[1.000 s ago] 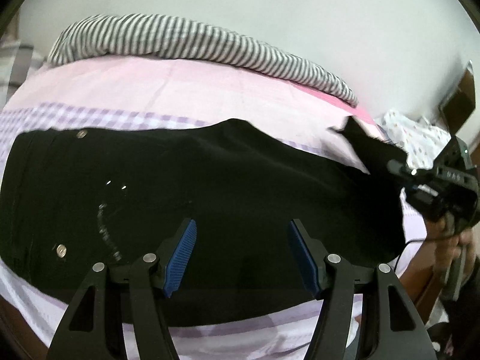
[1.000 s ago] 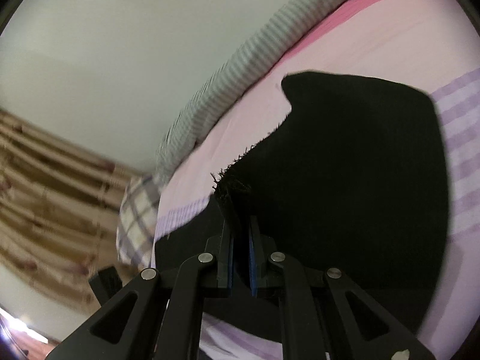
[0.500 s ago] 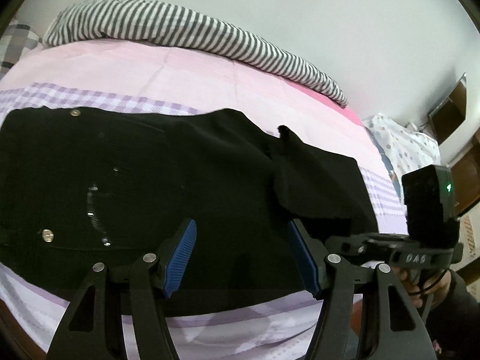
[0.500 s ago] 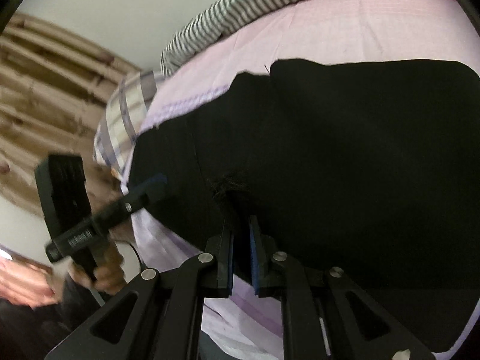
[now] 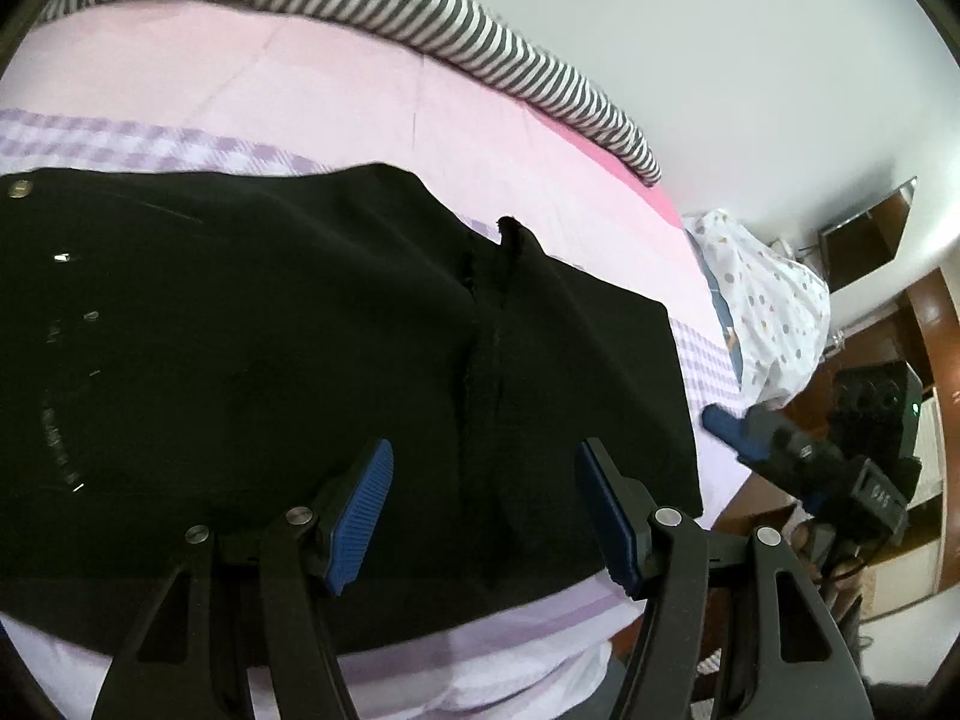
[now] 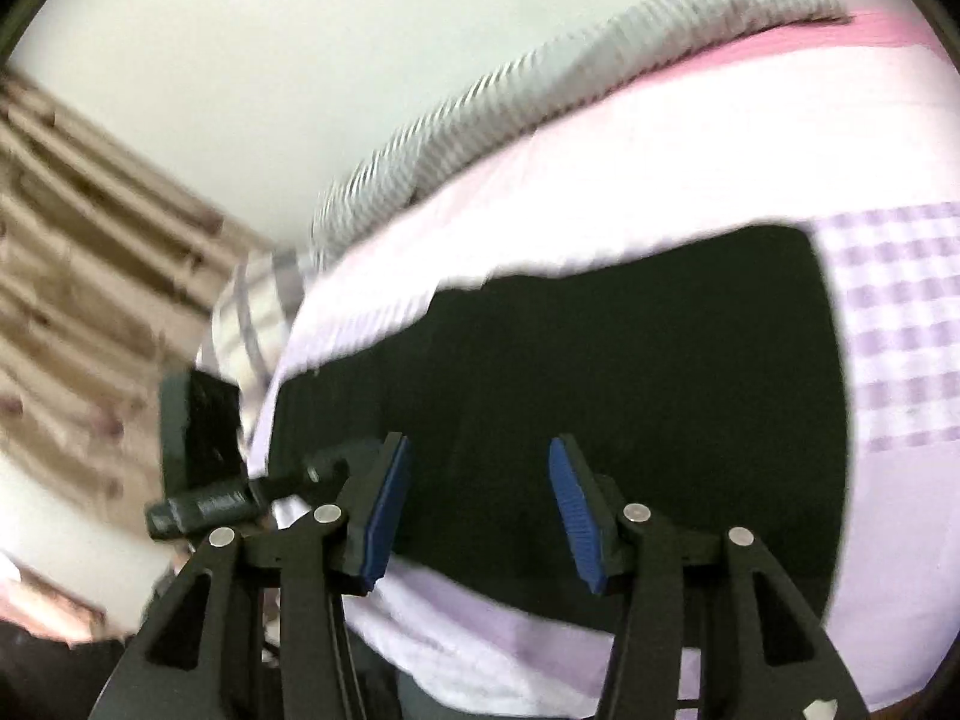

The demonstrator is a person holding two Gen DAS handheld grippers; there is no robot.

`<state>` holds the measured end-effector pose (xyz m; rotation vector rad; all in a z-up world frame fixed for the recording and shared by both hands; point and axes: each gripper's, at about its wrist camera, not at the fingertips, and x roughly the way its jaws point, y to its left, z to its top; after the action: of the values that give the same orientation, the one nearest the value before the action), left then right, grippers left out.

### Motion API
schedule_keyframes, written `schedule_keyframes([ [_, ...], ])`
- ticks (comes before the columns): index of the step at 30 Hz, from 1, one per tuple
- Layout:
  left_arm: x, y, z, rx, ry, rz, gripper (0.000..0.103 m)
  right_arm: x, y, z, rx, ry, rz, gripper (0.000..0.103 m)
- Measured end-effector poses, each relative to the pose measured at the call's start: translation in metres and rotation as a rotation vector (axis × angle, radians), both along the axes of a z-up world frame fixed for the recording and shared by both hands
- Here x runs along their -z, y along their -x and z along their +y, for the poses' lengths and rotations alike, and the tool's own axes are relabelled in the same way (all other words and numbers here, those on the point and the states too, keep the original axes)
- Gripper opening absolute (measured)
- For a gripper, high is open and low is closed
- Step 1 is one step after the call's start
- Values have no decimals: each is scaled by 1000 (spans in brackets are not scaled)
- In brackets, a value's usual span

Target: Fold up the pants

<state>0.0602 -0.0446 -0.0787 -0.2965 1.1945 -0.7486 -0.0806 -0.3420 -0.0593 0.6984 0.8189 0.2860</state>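
Left wrist view: black pants lie folded across the frame's middle on a pink and lilac checked bedsheet. One striped bolster runs along the top, one dotted pillow sits at right. Left gripper hovers over the pants, jaws apart, nothing between them. Right gripper sits at the right edge, off the fabric; its jaws are partly cut off. Two metal rivets visible, pants' left end cropped.

Right wrist view, blurred: right gripper jaws opening, empty, pants beyond. Left gripper at lower left, curtain behind.
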Motion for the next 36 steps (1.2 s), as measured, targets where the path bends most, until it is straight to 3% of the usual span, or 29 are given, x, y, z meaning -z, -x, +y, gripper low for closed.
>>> schedule_keyframes([
  [6,14,-20,-17,7,-8,66,64,1,5,-30,116,-30,-6,46],
  [15,24,-30,-46,50,2,99,62,-4,2,-34,163,-48,-15,46],
  [17,26,-25,-53,78,4,97,56,-4,2,-36,171,-54,-16,46],
  [19,27,-21,-56,73,-9,77,42,-3,3,-38,183,-59,-16,46],
  [20,28,-18,-57,69,-27,65,34,-3,2,-39,186,-60,-15,46],
  [21,31,-17,-57,64,-45,72,18,-3,2,-40,191,-62,-14,46],
  [27,28,-6,-52,-4,-62,41,6,-4,4,-42,210,-57,-9,46],
  [30,19,3,-51,-17,-70,12,5,-2,5,-45,229,-59,0,46],
  [33,17,6,-42,-30,-51,29,5,0,5,-48,241,-59,12,46],
  [36,23,9,-34,-33,-80,38,5,3,2,-48,246,-51,35,46],
])
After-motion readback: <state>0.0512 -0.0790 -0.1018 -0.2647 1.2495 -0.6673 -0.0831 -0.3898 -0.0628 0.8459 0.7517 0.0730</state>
